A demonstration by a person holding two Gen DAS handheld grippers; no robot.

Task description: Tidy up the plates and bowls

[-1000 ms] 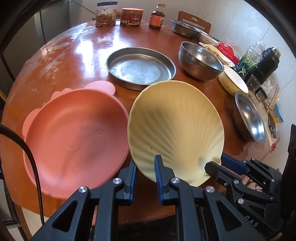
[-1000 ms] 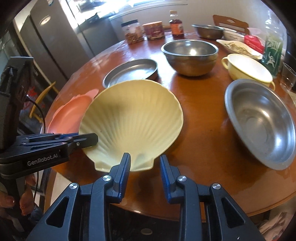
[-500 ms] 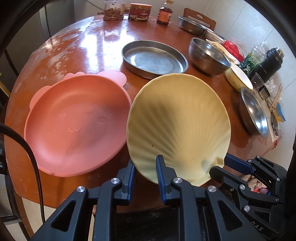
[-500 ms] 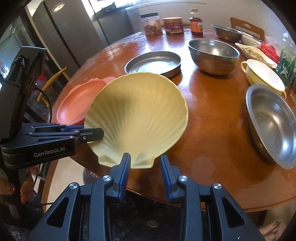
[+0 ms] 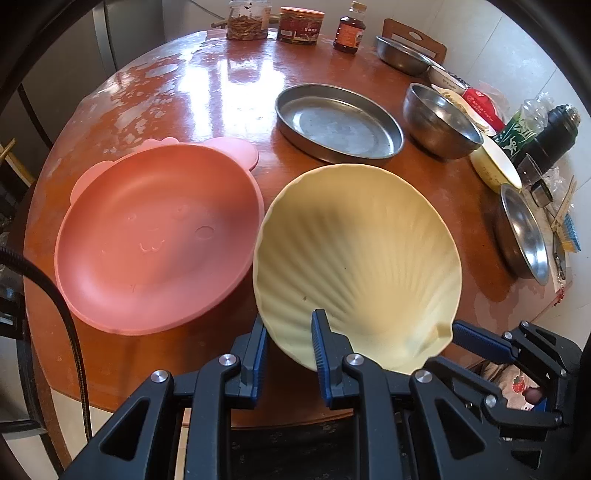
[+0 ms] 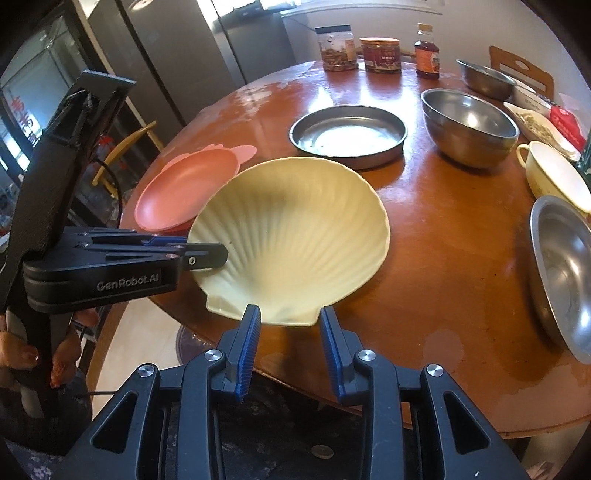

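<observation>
A yellow shell-shaped plate (image 5: 362,258) is held above the round wooden table, tilted. My left gripper (image 5: 288,339) is shut on its near-left rim; in the right wrist view it (image 6: 207,254) clamps the plate's (image 6: 295,240) left edge. My right gripper (image 6: 290,325) is open, its fingers on either side of the plate's hinge end without pinching it. It shows at the plate's right in the left wrist view (image 5: 476,339). A pink animal-face plate (image 5: 159,236) lies on the table to the left.
A steel pan (image 5: 340,122), a steel bowl (image 5: 439,122), a cream cup-bowl (image 5: 495,166) and a steel dish (image 5: 524,232) sit behind and right. Jars and a bottle (image 5: 347,33) stand at the far edge. A bottle and flask (image 5: 554,129) stand right.
The yellow plate has been lifted and drawn back toward the table's near edge with my left gripper on it. Both grippers rose and pulled back, so more of the table shows.
</observation>
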